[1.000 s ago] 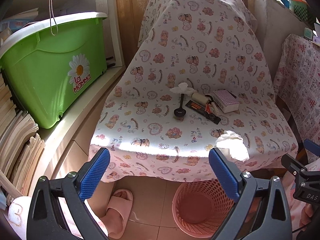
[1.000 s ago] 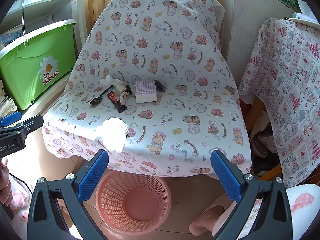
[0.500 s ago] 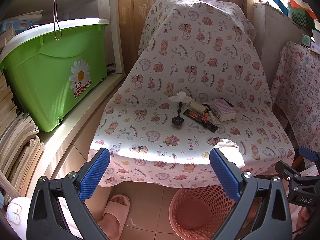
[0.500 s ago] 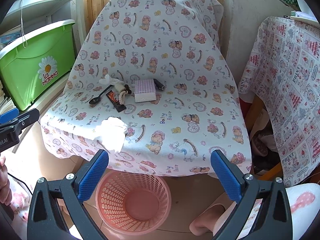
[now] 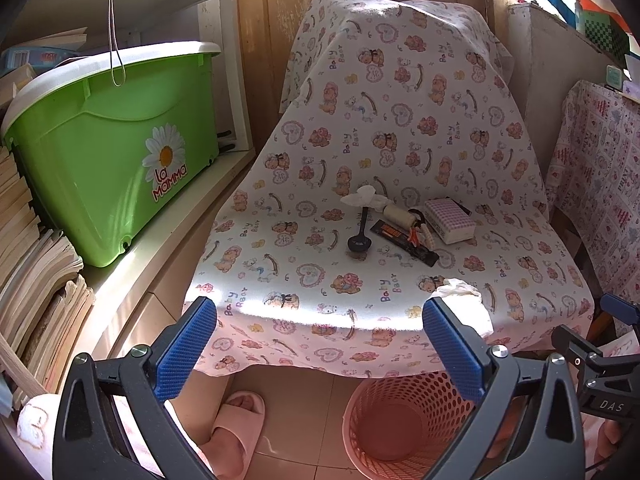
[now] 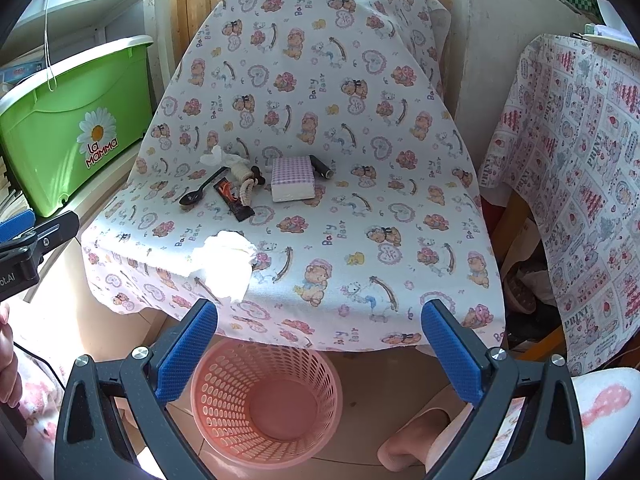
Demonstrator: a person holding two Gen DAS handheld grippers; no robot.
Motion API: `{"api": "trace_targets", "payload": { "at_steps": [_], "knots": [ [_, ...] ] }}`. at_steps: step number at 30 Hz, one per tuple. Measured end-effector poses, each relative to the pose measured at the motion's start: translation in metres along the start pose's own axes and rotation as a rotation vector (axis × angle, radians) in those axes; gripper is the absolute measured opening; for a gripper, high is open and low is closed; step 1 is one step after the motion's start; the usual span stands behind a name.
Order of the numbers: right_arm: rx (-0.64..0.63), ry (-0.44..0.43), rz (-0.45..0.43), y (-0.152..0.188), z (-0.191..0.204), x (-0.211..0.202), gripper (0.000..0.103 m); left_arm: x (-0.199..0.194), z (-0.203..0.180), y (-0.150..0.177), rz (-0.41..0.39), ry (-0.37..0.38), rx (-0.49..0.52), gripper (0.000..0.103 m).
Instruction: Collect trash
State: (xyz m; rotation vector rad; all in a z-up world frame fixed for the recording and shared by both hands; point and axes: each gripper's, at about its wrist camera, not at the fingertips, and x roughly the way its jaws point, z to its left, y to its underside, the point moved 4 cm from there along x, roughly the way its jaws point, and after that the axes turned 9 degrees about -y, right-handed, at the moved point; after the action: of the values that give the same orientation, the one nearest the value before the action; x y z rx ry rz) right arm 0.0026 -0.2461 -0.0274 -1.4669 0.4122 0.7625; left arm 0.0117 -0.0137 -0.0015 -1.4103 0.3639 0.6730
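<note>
Nearest, both grippers hang in front of the seat with nothing between their fingers: the left gripper (image 5: 320,344) has its blue pads spread wide, and so does the right gripper (image 6: 318,342). Below them on the floor stands the pink basket (image 6: 224,412), open side up and looking empty, tucked just under the near edge of the cloth (image 6: 360,240).

On that near edge, directly above the basket, lies a crumpled tissue (image 6: 226,266), part of it drooping over the rim. It is the closest piece of trash and probably the first to take. It is a loose wad, so a pinch across its bulk from above should hold; closing on the overhanging flap alone might let it tear or slip. The drop afterwards is short, straight down into the basket.

Farther back, mid-seat, sits a cluster. A dark wrapper (image 6: 234,202) lies flat, its long axis running near-right to far-left in the right view. Beside it a black spoon (image 6: 200,190) points its bowl toward the near left, handle toward the far right. A checked box (image 6: 292,178) rests to the right, with a small dark roll (image 6: 322,166) just behind it. Farthest, a second tissue (image 6: 218,156) lies at the far left of the cluster, touching a pale roll (image 6: 240,168)
</note>
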Motion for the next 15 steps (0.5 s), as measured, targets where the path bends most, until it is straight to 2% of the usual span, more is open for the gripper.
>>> {"api": "trace_targets", "payload": {
  "at_steps": [7, 15],
  "knots": [
    [0.0, -0.001, 0.004, 0.0014, 0.001, 0.0008, 0.103, -0.0014, 0.0014, -0.0012, -0.002, 0.016, -0.015, 0.102],
    [0.009, 0.0, 0.006, 0.0037, -0.0012, 0.0019, 0.103, -0.0069, -0.0026, -0.0014, -0.028, -0.021, 0.035, 0.102]
  ]
}}
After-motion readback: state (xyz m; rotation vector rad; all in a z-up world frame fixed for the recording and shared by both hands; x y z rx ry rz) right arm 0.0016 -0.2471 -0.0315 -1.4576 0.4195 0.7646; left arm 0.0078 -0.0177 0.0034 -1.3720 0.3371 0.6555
